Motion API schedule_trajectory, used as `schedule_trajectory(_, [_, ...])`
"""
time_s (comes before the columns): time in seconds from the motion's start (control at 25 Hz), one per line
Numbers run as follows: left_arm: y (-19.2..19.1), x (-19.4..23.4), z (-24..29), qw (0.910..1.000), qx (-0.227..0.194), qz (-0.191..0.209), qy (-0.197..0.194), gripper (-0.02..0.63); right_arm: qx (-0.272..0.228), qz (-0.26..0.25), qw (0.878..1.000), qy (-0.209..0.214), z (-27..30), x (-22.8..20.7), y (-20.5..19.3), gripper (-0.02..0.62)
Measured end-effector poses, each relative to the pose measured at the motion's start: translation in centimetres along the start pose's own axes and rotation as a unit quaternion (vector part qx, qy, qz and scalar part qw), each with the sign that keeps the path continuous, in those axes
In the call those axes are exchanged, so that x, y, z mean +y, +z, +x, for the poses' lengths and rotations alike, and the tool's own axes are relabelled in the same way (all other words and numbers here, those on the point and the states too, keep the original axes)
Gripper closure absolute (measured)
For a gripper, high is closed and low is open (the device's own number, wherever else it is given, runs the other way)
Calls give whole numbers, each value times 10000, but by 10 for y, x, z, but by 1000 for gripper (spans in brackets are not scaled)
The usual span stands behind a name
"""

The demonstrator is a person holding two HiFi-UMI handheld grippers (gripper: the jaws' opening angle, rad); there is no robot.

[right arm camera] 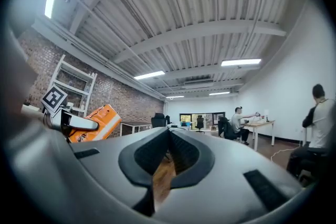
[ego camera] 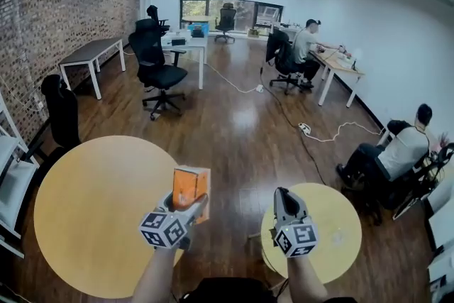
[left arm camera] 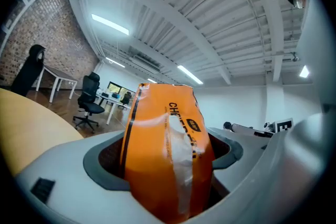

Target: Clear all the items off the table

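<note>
An orange box [ego camera: 190, 188] with black print and a strip of clear tape is held up in the air over the right edge of the large round table [ego camera: 92, 209]. My left gripper [ego camera: 190, 204] is shut on the orange box [left arm camera: 167, 149], whose body fills the gap between the jaws in the left gripper view. My right gripper [ego camera: 282, 196] hangs above the small round table [ego camera: 333, 223], its jaws shut with nothing between them [right arm camera: 167, 157]. The right gripper view also catches the orange box [right arm camera: 97, 119] off to its left.
Black office chairs [ego camera: 157, 60] and white desks [ego camera: 89, 53] stand on the wooden floor beyond. People sit at desks at the right [ego camera: 397, 152] and far back [ego camera: 306, 46]. Cables [ego camera: 312, 131] lie on the floor. A white shelf [ego camera: 8, 174] stands at the left.
</note>
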State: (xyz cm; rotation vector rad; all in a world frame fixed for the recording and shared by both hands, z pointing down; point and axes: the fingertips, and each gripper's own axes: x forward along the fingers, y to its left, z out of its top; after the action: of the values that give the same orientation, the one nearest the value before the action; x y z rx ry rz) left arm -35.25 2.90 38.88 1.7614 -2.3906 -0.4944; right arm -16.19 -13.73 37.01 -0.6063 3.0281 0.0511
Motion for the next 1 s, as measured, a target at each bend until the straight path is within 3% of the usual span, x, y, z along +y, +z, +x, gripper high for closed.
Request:
schedule_trajectory(0.28, [-42,-115,89,9961,370,97,-790,186,-135,270,9964,-796,-59,-130,0,591])
schedule_trajectory(0.56, [-115,-219,151,9866,795,-66,-1426,186,-93,475,9852,-1646,-152,-237,-20,591])
schedule_trajectory(0.84, [-180,-301,197,9708,1390,-100,-1951,186,12,635,9665,-2487,-235,-318,-34,591])
schedule_trajectory(1.0, [-201,-321,217,9609,1708,21,-2180,186,-4,635,9535,-2946,-259,-340,-37,591])
